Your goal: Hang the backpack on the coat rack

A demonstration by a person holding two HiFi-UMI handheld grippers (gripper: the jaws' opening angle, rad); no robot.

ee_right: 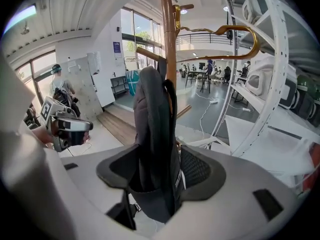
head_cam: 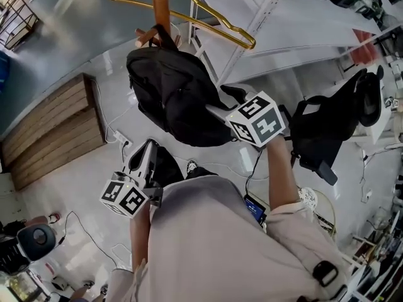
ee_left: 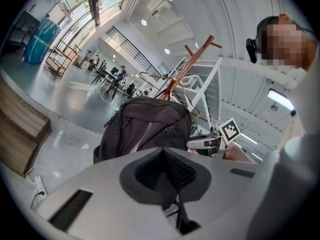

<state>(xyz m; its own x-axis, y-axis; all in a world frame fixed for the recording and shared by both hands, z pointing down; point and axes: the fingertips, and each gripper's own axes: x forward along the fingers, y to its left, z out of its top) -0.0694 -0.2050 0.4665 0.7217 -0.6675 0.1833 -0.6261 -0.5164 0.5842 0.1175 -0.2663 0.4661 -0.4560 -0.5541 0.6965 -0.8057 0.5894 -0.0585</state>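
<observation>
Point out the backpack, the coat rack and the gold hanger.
backpack (head_cam: 179, 99), head view, middle of its black body
coat rack (head_cam: 159, 2), head view, its wooden pole
gold hanger (head_cam: 247, 41), head view, its curved right end

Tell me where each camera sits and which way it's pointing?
Head view: on the person's head, looking steeply down at the backpack by the coat rack; shirt, left tool and right tool show.
Left gripper view: rides the left tool, facing the backpack; its shut, empty jaws show.
Right gripper view: rides the right tool, jaws shut on the backpack.
All three share the backpack.
</observation>
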